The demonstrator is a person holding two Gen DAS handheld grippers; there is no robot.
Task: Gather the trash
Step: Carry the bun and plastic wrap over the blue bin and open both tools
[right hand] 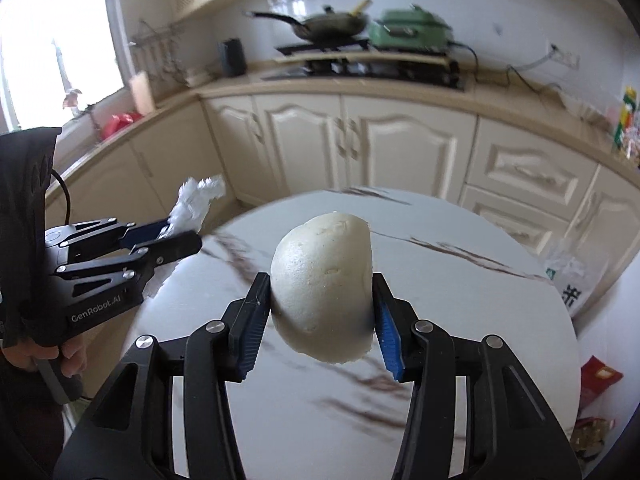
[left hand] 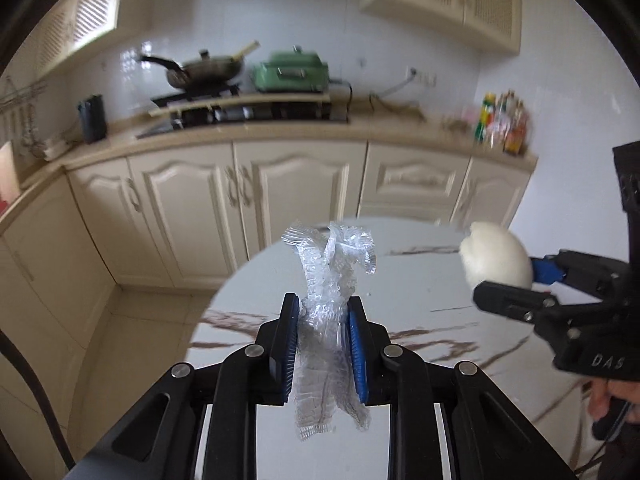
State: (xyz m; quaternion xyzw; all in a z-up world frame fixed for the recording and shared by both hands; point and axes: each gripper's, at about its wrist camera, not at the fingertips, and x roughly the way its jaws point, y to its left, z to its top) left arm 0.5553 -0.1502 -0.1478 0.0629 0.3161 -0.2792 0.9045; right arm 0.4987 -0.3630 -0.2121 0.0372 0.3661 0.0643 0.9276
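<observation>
Left gripper [left hand: 323, 322]: blue pads nearly together, clamped on crumpled clear plastic wrap [left hand: 329, 280], above the round marble table [left hand: 420, 280]. Right gripper [right hand: 320, 316]: partly open, clamped on white steamed bun [right hand: 323, 288], off the table.

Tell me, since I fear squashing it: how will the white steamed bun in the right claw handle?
The round white steamed bun looks soft: its skin shows dimples, so hard squeezing probably dents it. It bulges past the right claw, so it is likely light, yet might roll if dropped.
</observation>
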